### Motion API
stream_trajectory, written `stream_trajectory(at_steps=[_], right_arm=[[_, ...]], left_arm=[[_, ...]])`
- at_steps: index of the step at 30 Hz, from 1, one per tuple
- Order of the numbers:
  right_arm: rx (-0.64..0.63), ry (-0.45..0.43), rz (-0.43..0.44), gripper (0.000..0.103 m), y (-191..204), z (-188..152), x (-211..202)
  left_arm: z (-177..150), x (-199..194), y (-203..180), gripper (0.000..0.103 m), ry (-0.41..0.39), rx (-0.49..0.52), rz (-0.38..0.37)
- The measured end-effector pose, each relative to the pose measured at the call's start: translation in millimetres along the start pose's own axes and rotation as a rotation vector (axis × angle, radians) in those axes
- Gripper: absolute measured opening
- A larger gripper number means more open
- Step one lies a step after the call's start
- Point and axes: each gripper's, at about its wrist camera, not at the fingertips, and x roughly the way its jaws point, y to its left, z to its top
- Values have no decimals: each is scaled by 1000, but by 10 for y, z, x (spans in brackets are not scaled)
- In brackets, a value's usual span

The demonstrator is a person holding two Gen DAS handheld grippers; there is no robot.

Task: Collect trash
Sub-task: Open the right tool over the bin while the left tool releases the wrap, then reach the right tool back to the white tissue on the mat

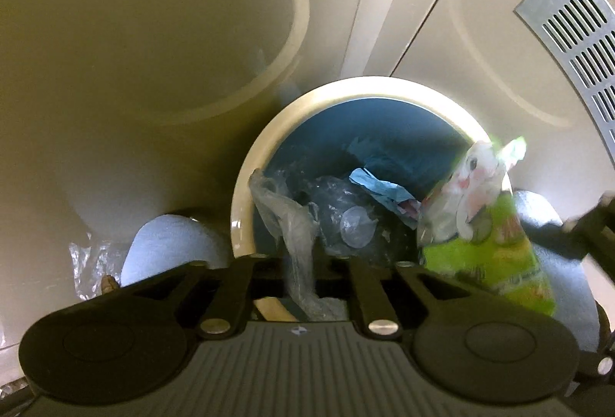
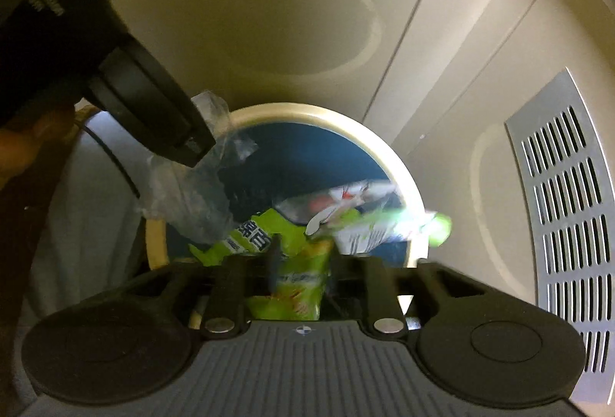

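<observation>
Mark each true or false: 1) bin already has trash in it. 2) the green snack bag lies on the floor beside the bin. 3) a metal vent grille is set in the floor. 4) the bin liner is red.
1) True: the bin holds a clear lid and blue paper.
2) False: the green snack bag hangs between the right gripper's fingers over the bin.
3) True: vent grille.
4) False: the inside is blue.

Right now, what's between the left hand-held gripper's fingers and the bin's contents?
Left wrist view: a clear plastic bag hangs from the left hand-held gripper down into the bin; nothing else intervenes.
</observation>
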Motion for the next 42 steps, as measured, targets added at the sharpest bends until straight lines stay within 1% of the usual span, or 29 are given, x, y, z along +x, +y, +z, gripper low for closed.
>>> stream_trajectory(at_steps=[1, 2, 3, 4, 5, 10, 12, 14, 17, 21, 24, 28, 30, 32, 33, 34, 39, 42], right_arm=[[6, -1, -7, 58, -3, 7, -7], [10, -2, -15, 62, -15, 4, -24], [14, -4, -19, 64, -19, 4, -49], [19, -5, -21, 68, -29, 0, -70], [26, -3, -27, 74, -39, -19, -94], [54, -3, -50, 79, -79, -121, -283], [73, -24, -36, 79, -96, -156, -413], [95, -55, -16, 81, -134, -188, -547], [92, -69, -21, 82, -141, -185, -742], [53, -84, -43, 84, -124, -213, -956], [53, -96, -45, 84, -118, -243, -1108], [85, -147, -43, 85, -165, -317, -1361], [112, -186, -40, 86, -193, -358, -1545], [140, -231, -37, 86, -238, -400, -1743], [154, -260, -38, 87, -268, -419, -1844], [170, -292, -43, 87, -300, -435, -1959], [250, -485, -95, 92, -552, -476, -2523], [290, -615, -163, 96, -785, -426, -2817]], left_arm=[[-1, -20, -8, 48, -10, 9, -1], [-3, -45, -12, 58, -22, 18, -1], [-8, -74, -17, 74, -36, 22, 1], [-17, -109, -19, 82, -51, 25, 3], [-24, -139, -17, 84, -63, 27, 2], [-55, -244, 45, 87, -62, 15, -16], [-67, -276, 83, 91, -61, -4, -19], [-76, -313, 113, 91, -60, -21, -20], [-116, -390, 147, 91, -67, -31, -28], [-139, -484, 153, 92, -80, -40, -43], [-204, -613, 165, 93, -106, -43, -51], [-282, -893, 149, 93, -162, -30, -74], [-313, -1083, 121, 94, -200, -18, -94], [-340, -1290, 90, 100, -252, -5, -118], [-350, -1412, 76, 103, -285, 0, -132], [-364, -1543, 65, 103, -324, 3, -140], [-333, -2129, -36, 103, -474, 9, -148], [-319, -2468, -34, 103, -555, -8, -147]])
